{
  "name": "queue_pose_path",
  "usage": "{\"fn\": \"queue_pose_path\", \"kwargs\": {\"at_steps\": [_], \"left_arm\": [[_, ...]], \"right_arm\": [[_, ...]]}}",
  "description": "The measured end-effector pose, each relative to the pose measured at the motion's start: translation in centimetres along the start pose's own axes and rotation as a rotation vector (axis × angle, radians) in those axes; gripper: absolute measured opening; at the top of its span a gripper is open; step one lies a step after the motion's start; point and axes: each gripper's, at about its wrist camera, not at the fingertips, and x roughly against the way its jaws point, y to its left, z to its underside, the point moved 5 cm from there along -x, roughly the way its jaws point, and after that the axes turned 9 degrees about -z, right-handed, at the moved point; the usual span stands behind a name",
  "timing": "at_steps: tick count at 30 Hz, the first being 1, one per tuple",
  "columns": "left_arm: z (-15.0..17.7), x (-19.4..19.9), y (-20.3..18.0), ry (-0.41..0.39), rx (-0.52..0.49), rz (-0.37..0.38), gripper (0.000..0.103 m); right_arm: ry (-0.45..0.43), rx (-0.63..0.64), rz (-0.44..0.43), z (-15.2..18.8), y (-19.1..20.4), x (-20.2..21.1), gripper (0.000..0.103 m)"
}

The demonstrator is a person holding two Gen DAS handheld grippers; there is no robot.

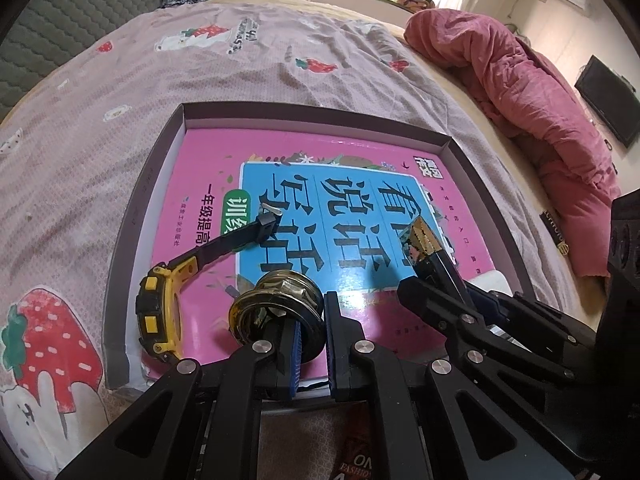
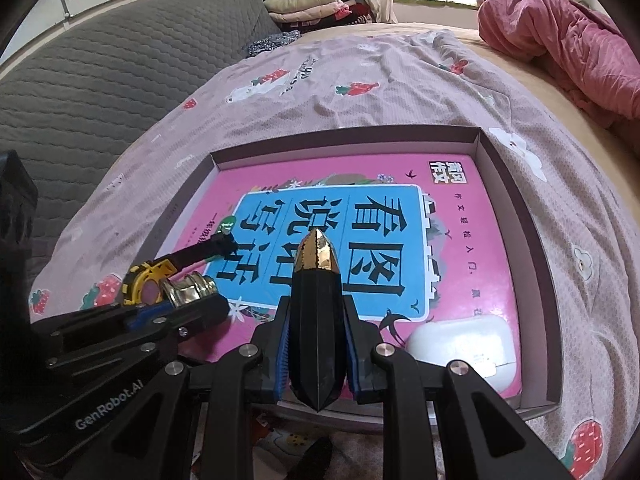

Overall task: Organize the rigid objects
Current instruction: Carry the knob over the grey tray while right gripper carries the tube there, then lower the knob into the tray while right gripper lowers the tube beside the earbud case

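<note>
You had both tools shut tight, each on one thing. Your left gripper (image 1: 310, 344) pinched the gold ring (image 1: 276, 308) by its rim, low in the middle of the left wrist view, just over the pink book (image 1: 208, 184) that lay flat in the shallow box (image 1: 480, 168). Your right gripper (image 2: 316, 356) squeezed the black crystal (image 2: 318, 312) around its wide middle, in the low middle of the right wrist view, with its gold tip pointing up the frame. The ring looked like hard, shiny metal, so it was likely a bit heavy for its size and slick on the pads; holding it across the rim, as you did, seemed the safest way. The crystal had flat, smooth sides and two sharp ends, and it looked stiff and maybe easy to chip, so it probably needed a soft landing on its long side. The yellow watch (image 1: 160, 312) lay at the lower left of the left wrist view, its face inside the box by the left wall and its black strap stretched up across the book. The strap would bend, so the hard yellow case was likely the best place to grab. The white case (image 2: 460, 344) sat on the book at the lower right of the right wrist view; it looked light, round and slippery.
</note>
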Motion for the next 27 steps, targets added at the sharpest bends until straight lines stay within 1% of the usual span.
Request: {"fn": "queue_pose_path", "kwargs": {"at_steps": [6,19,27], "left_arm": [[0.1,0.0,0.2,0.001,0.002,-0.001,0.01],[0.0,0.0,0.1,0.005,0.0,-0.002,0.01],[0.1,0.1,0.0,0.005,-0.003,-0.003,0.01]], "right_arm": [[0.006,-0.006,0.009,0.2,-0.2,-0.1,0.023],[0.011,-0.026,0.058,0.5,-1.2,-0.1,0.023],[0.019,0.016,0.102,0.6,-0.8,-0.2,0.023]]}}
